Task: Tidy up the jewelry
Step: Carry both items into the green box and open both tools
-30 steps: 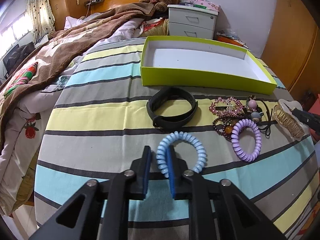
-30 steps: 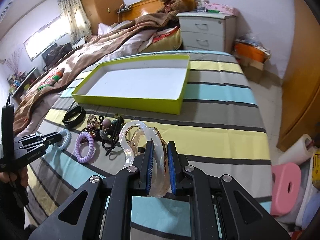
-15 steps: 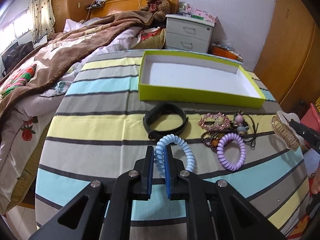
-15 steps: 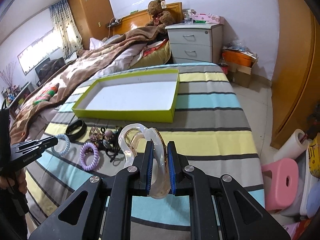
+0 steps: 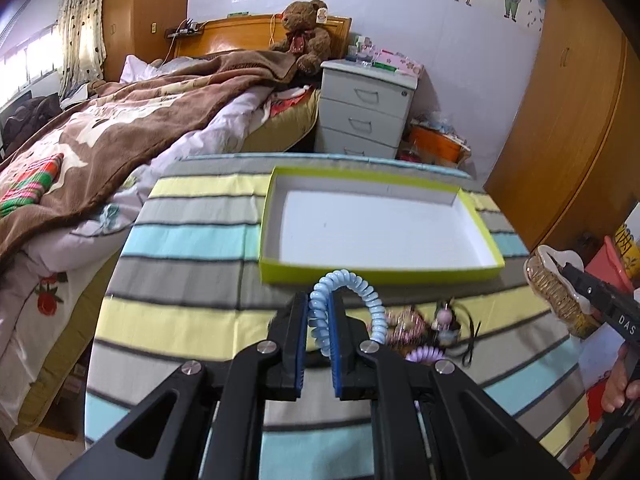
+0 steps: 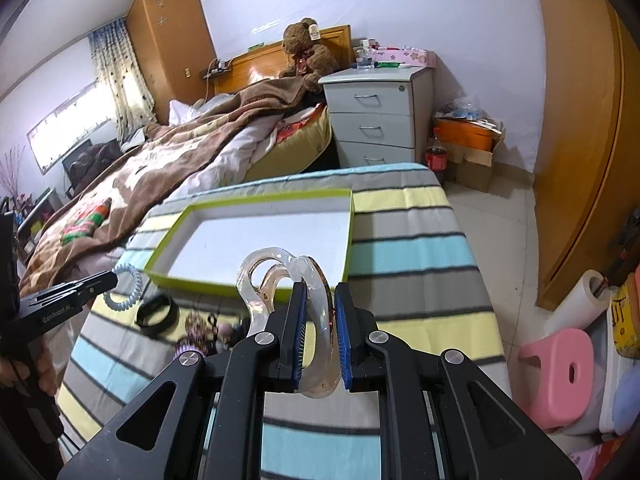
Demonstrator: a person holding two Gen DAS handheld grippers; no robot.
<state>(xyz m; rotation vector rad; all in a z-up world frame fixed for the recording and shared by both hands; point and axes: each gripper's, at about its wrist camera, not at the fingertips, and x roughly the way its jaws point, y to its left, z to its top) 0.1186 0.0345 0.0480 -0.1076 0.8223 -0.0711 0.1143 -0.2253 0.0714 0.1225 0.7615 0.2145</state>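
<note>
Blue coil hair tie clamped in left gripper, lifted just short of green tray; light, springy, pinch one strand. Clear claw clip gripped by right gripper; rigid, slick, brittle; grip the arch.

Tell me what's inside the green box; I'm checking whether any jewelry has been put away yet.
Nothing visible: the green box shows only bare white floor. The blue coil hair tie hides a sliver of its near wall in the left wrist view.
</note>
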